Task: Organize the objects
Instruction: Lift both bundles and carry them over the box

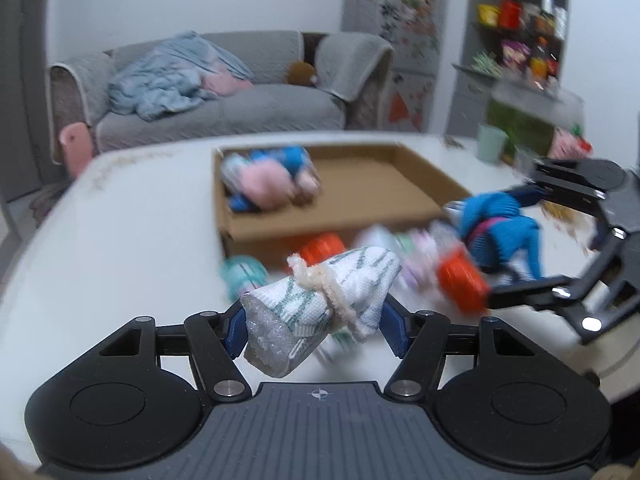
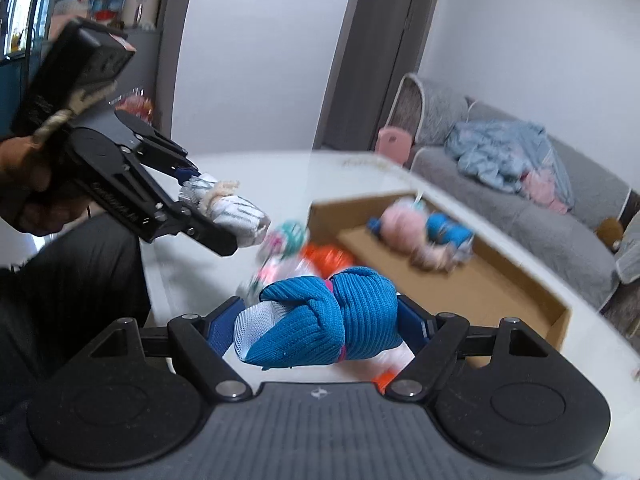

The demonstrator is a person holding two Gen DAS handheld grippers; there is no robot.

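Note:
My left gripper (image 1: 316, 326) is shut on a white sock bundle with grey-green stripes (image 1: 320, 300), tied with a cream string, held above the white table. It also shows in the right wrist view (image 2: 236, 210). My right gripper (image 2: 320, 332) is shut on a blue sock bundle (image 2: 320, 320) with a pink band; it shows in the left wrist view (image 1: 496, 236) at the right. A cardboard box (image 1: 256, 232) ahead holds pink and blue bundles (image 1: 264, 184). More bundles, orange (image 1: 324, 246), teal (image 1: 242, 276) and pale, lie on the table in front of the box.
A white round table (image 1: 120, 240) bears everything. A pale green cup (image 1: 491, 142) stands at its far right. A grey sofa (image 1: 240, 112) with a blue blanket is behind, with shelves of goods (image 1: 520, 20) at the right. A person's dark-clothed leg (image 2: 72, 280) is at the left.

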